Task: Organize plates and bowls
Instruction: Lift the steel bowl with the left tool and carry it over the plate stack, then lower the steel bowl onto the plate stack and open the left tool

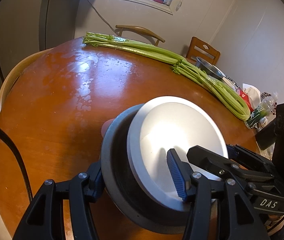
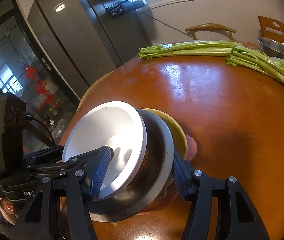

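A nested stack of bowls, a white bowl inside a dark, grey-rimmed metal bowl, sat low in the frame on the round orange-brown wooden table. Left tongs and right tongs each clamped its rim. Long green celery stalks lay across the upper right.

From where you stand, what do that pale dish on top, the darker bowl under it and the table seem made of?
The top dish looks like brushed metal, matte silver with a soft glare. The darker bowl beneath also seems metal, dull grey with a flat rim. The table looks like varnished wood: reddish-brown, glossy, with reflections and worn patches.
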A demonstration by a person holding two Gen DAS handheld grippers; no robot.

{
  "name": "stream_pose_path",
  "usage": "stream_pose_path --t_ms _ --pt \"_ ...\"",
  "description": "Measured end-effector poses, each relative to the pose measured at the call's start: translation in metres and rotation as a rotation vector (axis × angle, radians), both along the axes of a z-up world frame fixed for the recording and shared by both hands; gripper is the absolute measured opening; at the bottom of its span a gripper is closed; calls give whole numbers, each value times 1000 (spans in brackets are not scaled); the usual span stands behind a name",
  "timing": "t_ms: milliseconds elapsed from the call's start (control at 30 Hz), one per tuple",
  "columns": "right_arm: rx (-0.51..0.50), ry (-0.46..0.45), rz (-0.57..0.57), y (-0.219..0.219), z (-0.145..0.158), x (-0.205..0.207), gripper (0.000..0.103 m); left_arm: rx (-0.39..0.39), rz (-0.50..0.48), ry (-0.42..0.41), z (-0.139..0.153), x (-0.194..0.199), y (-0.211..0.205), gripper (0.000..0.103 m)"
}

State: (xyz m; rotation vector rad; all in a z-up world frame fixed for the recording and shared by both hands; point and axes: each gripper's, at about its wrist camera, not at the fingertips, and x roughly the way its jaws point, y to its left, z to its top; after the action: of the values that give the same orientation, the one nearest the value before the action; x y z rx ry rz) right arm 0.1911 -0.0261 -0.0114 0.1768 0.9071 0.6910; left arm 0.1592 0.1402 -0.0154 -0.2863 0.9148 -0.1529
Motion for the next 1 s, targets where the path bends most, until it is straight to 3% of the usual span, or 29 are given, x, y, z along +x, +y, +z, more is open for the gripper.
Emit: stream_pose_path --t_ms 300,467,567,1000 --pt "-13 4 0 1 -3 0 62 -1 15 -17 3 -2 4 56" --pt "-31 -7 -4 2 -4 0 62 55 27 -39 10 -7 1 56" --pt "-32 -9 0 3 -2 -1 62 132 61 -60 17 -11 0 57" --pt "-47 -64 -11 -2 11 -15 62 175 88 -106 37 -35 1 57"
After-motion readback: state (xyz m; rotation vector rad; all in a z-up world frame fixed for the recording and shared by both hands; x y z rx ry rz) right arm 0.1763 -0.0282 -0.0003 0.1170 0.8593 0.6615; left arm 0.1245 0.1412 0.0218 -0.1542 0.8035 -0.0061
